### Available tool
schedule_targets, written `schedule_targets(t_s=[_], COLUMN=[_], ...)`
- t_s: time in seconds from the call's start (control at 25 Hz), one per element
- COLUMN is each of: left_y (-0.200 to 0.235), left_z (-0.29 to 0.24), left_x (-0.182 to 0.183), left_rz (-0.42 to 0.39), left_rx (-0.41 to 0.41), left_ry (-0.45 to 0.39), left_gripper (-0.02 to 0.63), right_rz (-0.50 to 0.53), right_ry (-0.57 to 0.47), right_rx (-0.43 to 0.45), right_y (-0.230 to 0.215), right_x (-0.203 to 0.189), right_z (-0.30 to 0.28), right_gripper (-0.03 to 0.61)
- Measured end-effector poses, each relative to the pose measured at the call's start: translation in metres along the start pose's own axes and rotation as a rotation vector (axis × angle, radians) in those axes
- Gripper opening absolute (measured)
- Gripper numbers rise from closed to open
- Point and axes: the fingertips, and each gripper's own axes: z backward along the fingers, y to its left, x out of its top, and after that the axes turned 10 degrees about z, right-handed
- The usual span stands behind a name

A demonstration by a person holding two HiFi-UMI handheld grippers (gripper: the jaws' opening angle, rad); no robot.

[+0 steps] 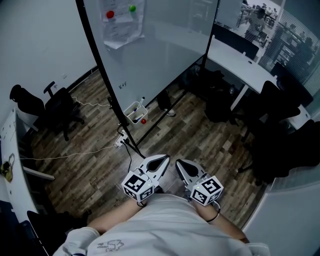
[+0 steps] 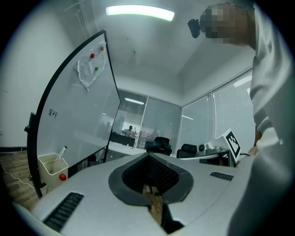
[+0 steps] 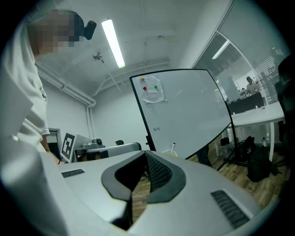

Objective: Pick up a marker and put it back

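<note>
Whiteboard (image 1: 165, 45), marker bin (image 1: 134, 112), wood-plank floor (image 1: 95, 165)

Dim bluish cast, ceiling strip light (image 2: 139, 12) glaring, fisheye bending at edges, dark vignetted corners

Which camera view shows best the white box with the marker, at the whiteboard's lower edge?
The left gripper view: the white box appears largest there, side-on, with the marker standing in it and a red ball at its front. The head view shows it small, from above. The right gripper view shows only a tiny, distant shape.
</note>
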Motion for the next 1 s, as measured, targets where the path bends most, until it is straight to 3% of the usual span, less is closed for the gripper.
schedule_targets(t_s=[0.44, 1.0], left_y=[0.046, 0.162], left_z=[-0.029, -0.047], left_x=[0.019, 0.079], left_rz=[-0.003, -0.008], left_rx=[-0.014, -0.009], left_ry=[0.013, 0.001], left_gripper=[0.006, 0.006], right_rz=[-0.011, -0.015], right_ry=[-0.006, 0.006], right_rx=[-0.014, 0.008], right_y=[-0.034, -0.060], right_x=[0.008, 0.029], right_z=[-0.045, -0.172], right_gripper=[0.011, 0.012])
